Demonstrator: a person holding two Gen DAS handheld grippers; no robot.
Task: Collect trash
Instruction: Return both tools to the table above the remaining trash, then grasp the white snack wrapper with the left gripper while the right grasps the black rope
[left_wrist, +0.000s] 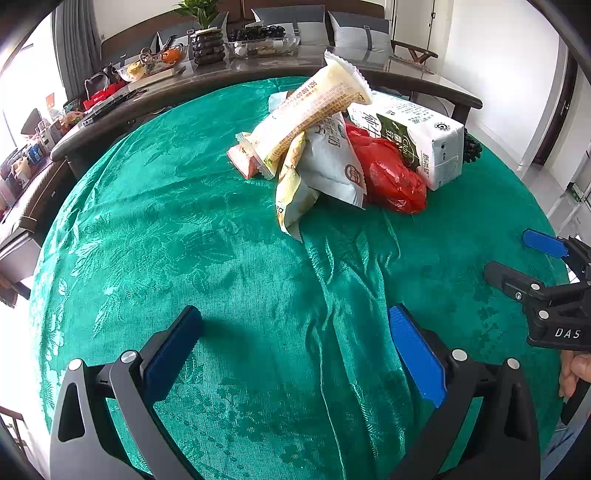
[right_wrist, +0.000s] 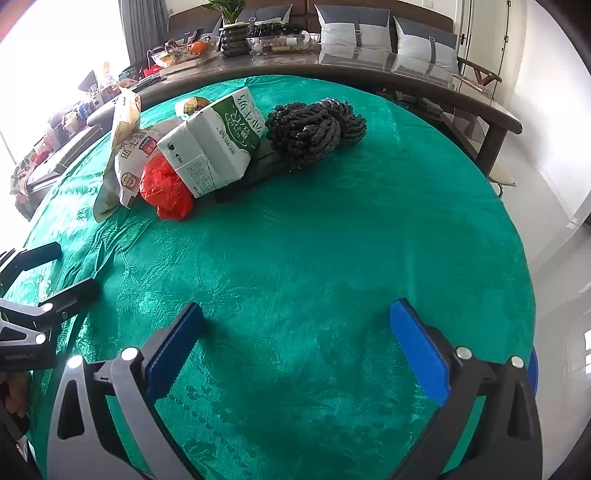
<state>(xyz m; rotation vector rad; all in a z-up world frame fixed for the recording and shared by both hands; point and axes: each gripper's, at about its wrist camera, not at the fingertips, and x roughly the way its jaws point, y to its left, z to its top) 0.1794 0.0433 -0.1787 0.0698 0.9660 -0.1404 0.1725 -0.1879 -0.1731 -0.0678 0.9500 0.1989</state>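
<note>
Hovering low over the green cloth (left_wrist: 221, 258) of the round worktop, the left gripper (left_wrist: 295, 343) has its jaws spread wide with nothing between them; the right gripper (right_wrist: 295, 339) hangs likewise over bare cloth, jaws wide apart and holding nothing, and it shows at the right edge of the left wrist view, as the left one shows at the left edge of the right wrist view. The trash sits in one heap toward the far side of the worktop, well apart from both grippers; a long yellowish wrapper (left_wrist: 314, 110) lies tilted across the top of the heap, its lower end by a small pink wrapper (left_wrist: 242, 160); beneath it are a white snack bag (left_wrist: 332, 166) and a crumpled yellow wrapper (left_wrist: 291, 195) reaching nearest the left gripper; a crumpled red plastic bag (left_wrist: 391, 177) touches the white bag on one side and a green-and-white milk carton (right_wrist: 214, 147) on the other; the carton lies on its side. Just beyond the carton rests a coil of dark rope (right_wrist: 314, 125). A long dark table (right_wrist: 369, 66) behind carries bowls and a potted plant (right_wrist: 231, 22).
</note>
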